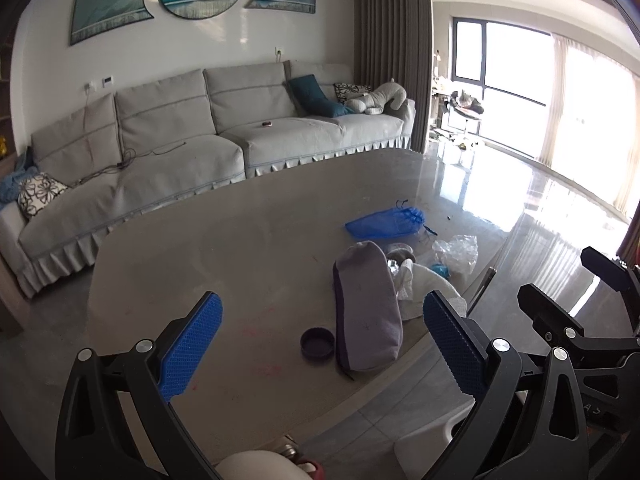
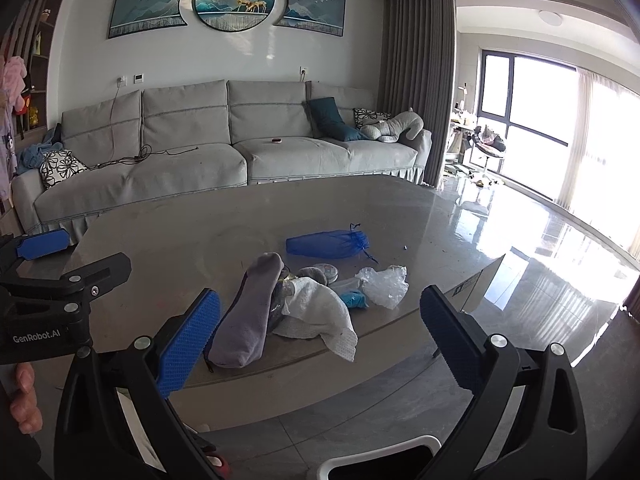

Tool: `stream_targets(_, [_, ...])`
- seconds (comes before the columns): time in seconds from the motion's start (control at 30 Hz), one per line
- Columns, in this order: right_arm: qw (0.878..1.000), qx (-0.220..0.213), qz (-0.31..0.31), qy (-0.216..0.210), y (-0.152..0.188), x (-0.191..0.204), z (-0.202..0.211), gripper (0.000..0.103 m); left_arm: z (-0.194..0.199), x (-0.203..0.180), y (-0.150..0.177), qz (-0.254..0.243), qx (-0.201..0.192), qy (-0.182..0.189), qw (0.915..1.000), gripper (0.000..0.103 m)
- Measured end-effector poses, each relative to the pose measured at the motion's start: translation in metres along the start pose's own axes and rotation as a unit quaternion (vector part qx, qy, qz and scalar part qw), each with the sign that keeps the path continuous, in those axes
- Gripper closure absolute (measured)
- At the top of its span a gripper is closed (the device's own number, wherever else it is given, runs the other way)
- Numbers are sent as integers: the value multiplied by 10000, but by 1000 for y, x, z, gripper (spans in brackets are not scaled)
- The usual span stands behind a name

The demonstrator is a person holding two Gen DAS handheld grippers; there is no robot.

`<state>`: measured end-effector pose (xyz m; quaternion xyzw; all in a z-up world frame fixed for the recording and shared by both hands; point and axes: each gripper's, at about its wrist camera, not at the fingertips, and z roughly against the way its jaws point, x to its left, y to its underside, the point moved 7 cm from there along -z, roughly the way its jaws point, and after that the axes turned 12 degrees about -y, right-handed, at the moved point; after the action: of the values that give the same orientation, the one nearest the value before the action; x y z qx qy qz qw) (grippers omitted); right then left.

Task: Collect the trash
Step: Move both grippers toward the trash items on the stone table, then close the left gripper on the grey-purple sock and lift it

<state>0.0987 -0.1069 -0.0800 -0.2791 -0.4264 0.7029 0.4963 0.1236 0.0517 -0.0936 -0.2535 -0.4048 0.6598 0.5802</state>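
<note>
A pile of clutter lies on the grey table point(image 1: 200, 260) near its front right edge: a grey pouch point(image 1: 368, 312), a white cloth point(image 2: 320, 312), crumpled clear plastic point(image 2: 384, 284), a small teal scrap point(image 2: 354, 300), a blue mesh bag point(image 2: 326, 244) and a dark round lid point(image 1: 317, 343). My left gripper point(image 1: 320, 340) is open and empty, held above the table's front edge over the lid and pouch. My right gripper point(image 2: 320, 328) is open and empty, just in front of the pile. Each gripper shows at the edge of the other's view.
A grey sofa point(image 2: 200, 148) with cushions stands behind the table. A white bin rim point(image 2: 380, 456) sits on the floor below the right gripper. Glossy floor and bright windows point(image 2: 532, 120) lie to the right. A small round tin point(image 2: 326, 270) lies in the pile.
</note>
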Motion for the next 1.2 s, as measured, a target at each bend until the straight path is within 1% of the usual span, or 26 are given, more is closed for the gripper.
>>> stream_targets(0.23, [9999,122,-67,-97,6,-3,-24,3,-26,0,8,28,138,107,9998,5])
stream_targets(0.33, [9998,153,-121,-70,9,-9,-31,3,-37,-5,12,-55,154,28,9999,5])
stream_targets(0.4, [9998,166,-139,1,13,-14,-34,3,-45,-11,18,-154,197,-17,9997,5])
stream_targets(0.53, [9993,244,-281,27,21,-28,-39,3,-58,-29,28,-309,335,44,9990,5])
stream_targets(0.6, [9990,281,-351,22,23,-34,-41,3,-62,-37,36,-391,330,68,9987,5])
stream_targets(0.7, [9986,307,-422,2,27,-41,-42,3,-67,-48,38,-442,328,94,9984,5])
stream_targets(0.83, [9983,349,-474,-9,32,-51,-49,3,-76,-58,41,-511,319,11,9982,5])
stream_targets(1.0, [9977,369,-556,-96,38,-59,-58,3,-92,-77,50,-563,473,-25,9973,5])
stream_targets(1.2, [9968,461,-633,-159,46,-69,-74,3,-120,-91,58,-685,660,-217,9952,5])
